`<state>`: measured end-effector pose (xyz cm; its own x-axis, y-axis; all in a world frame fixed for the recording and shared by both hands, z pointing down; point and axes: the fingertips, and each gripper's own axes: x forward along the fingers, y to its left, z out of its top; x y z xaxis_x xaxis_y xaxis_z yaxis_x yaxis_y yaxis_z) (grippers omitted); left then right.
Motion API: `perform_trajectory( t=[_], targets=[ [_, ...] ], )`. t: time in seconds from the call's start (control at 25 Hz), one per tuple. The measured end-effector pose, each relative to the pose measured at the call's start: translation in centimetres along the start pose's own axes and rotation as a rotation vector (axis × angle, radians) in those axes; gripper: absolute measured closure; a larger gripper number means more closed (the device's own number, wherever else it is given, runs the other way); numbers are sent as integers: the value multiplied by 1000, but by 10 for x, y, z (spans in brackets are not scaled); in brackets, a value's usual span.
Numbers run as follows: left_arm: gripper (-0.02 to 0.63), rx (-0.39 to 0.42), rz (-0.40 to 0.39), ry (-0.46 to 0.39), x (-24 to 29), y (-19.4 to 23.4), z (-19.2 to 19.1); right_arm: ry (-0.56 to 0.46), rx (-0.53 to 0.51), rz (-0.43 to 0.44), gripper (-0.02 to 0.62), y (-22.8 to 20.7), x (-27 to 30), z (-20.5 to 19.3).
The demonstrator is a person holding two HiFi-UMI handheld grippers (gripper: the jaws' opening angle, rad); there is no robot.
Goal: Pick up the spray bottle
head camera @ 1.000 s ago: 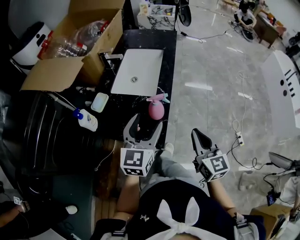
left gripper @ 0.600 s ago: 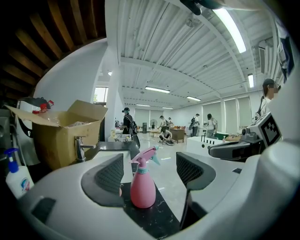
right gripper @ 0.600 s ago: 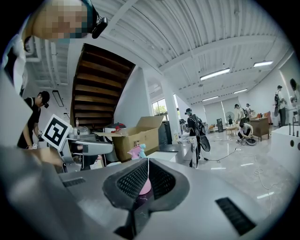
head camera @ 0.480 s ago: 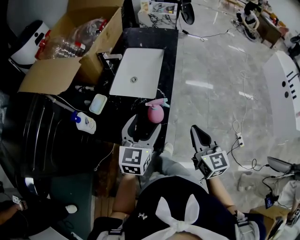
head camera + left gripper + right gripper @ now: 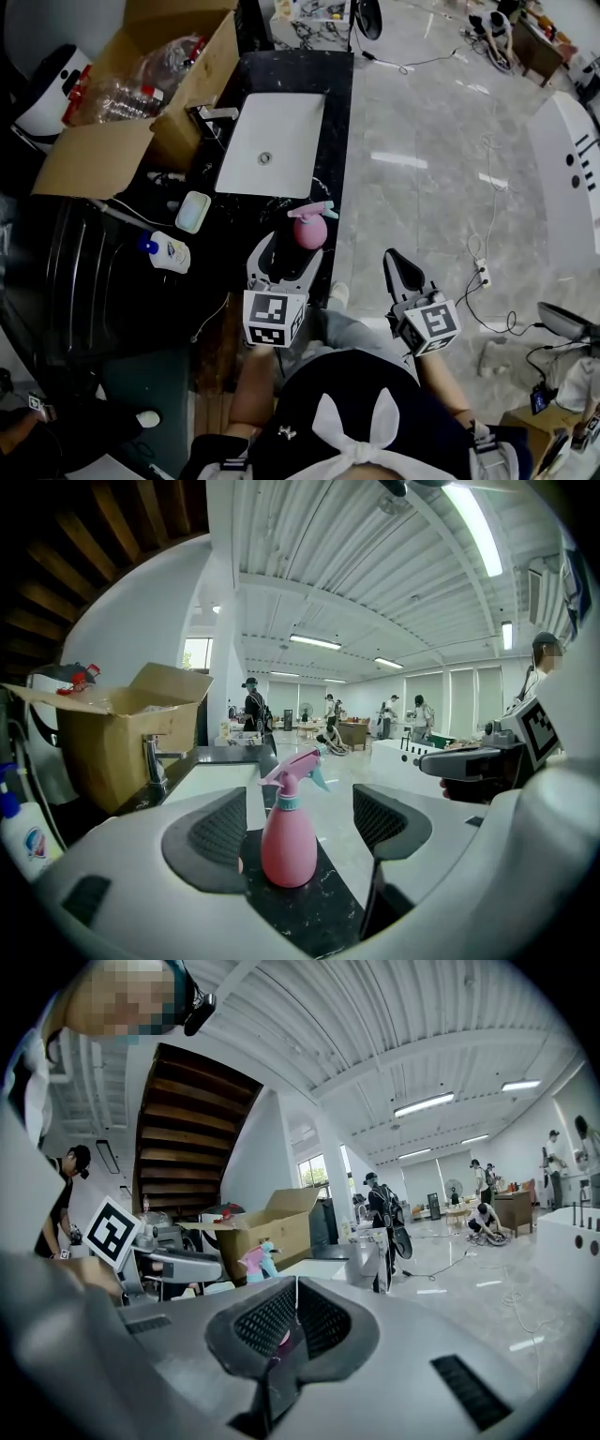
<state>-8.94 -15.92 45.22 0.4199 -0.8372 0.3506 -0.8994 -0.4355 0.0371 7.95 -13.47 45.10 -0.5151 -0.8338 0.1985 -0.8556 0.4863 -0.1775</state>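
The pink spray bottle [image 5: 310, 228] with its teal collar stands upright near the front right edge of the black counter [image 5: 341, 103]. My left gripper [image 5: 289, 249] is open just behind it. In the left gripper view the spray bottle [image 5: 288, 841] stands between the two black pads [image 5: 219, 832], slightly nearer the left one, and neither pad touches it. My right gripper [image 5: 401, 270] hangs over the floor to the right of the counter. Its jaws are shut with nothing in them. In the right gripper view the right gripper [image 5: 295, 1324] has the bottle [image 5: 256, 1261] far off to its left.
A white sink [image 5: 267, 141] with a faucet [image 5: 214, 114] lies behind the bottle. A cardboard box [image 5: 141, 89] of plastic bottles stands at the back left. A soap dish [image 5: 194, 211] and a pump bottle [image 5: 166, 253] lie left of the gripper. Grey tiled floor [image 5: 441, 169] with cables is at the right.
My left gripper has sunk and drawn closer to the spray bottle, so the bottle now sits between its jaw tips. The right gripper has shifted only slightly.
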Motion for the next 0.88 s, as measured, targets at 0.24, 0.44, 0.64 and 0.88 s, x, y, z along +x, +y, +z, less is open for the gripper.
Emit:
perform_trajectory(
  t=[0.24, 0.44, 0.64, 0.88],
  targets=[
    [252, -18, -5, 14, 14, 6, -3, 13, 5, -3, 572, -3, 5, 0],
    [252, -37, -20, 28, 27, 12, -8, 27, 9, -4, 571, -4, 9, -3],
    [252, -31, -31, 50, 38, 16, -14, 44, 9, -4, 571, -5, 14, -8],
    [252, -17, -50, 50, 49, 19, -14, 58, 7, -7, 571, -6, 19, -13]
  ],
)
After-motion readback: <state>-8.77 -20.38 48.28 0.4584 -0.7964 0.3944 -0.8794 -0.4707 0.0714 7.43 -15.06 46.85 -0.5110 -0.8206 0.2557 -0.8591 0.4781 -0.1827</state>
